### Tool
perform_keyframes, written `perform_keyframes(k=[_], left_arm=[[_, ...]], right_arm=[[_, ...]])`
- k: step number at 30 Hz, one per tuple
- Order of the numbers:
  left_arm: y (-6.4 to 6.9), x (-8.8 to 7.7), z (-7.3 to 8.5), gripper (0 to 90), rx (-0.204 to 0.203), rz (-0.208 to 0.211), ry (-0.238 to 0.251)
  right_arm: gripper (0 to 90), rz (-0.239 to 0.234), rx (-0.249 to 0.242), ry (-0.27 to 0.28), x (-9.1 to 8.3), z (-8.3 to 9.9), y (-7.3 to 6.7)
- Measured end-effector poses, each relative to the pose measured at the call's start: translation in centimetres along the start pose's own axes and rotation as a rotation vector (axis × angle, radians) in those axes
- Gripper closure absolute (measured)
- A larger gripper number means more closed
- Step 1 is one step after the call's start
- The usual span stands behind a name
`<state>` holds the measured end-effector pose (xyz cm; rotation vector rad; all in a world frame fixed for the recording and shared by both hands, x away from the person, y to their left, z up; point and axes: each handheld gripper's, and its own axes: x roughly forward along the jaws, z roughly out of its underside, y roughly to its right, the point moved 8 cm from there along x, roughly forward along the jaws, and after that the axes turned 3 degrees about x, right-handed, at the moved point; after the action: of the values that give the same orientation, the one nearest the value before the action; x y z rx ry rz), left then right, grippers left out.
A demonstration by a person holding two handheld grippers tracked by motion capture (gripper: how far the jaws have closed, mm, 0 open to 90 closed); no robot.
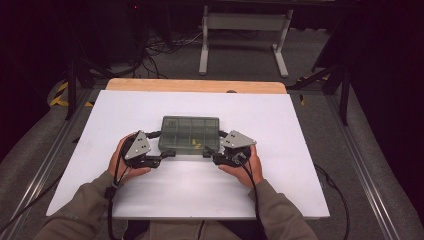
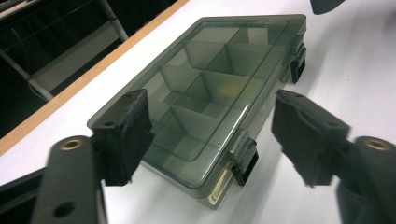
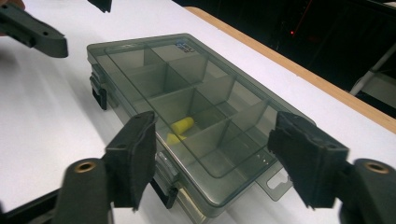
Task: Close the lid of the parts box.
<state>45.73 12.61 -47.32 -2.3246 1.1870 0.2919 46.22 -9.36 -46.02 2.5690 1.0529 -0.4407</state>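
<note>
A smoky grey see-through compartment box (image 1: 190, 131) lies flat on the white tabletop (image 1: 165, 195) with its lid down. Two small yellow pieces (image 3: 182, 126) sit in one compartment near its front right. My left gripper (image 1: 167, 153) is at the box's near left corner, open; in the left gripper view its jaws (image 2: 212, 121) straddle a dark front latch (image 2: 245, 161) without touching it. My right gripper (image 1: 210, 154) is at the near right corner, also open, and its jaws (image 3: 215, 140) stand wide on either side of the box's end (image 3: 154, 79). A hand holds each gripper.
A wooden strip (image 1: 195, 86) runs along the table's far edge. Beyond it stand a pale metal frame (image 1: 245, 30) and loose cables on the grey floor. White table surface lies free on both sides of the box. A second front latch (image 2: 298, 63) sits farther along.
</note>
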Motion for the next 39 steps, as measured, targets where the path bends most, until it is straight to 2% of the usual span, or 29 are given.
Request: perform_keyframes(k=[6,9,15,27,39], left_arm=[[0.0,0.0,-0.1,14.3,-0.012,-0.009,0.008],[0.0,0.0,-0.1,11.4,-0.016,-0.003,0.009],[0.2,0.0,-0.2,7.4,0.001,0.000,0.001],[0.9,-0.9,-1.1,7.2,0.018,0.001,0.020],[1.8,-2.1,-1.6,6.9,0.026,0.004,0.040]], right_arm=[[21.1,0.025,0.021,0.000,0.2,0.1,0.3],[17.7,0.029,0.031,0.000,0.2,0.1,0.3],[8.1,0.050,0.041,0.006,0.3,0.0,0.5],[9.0,0.067,-0.012,0.019,-0.5,-0.7,-0.4],[9.5,0.065,-0.031,0.028,-1.7,-1.1,-1.4]])
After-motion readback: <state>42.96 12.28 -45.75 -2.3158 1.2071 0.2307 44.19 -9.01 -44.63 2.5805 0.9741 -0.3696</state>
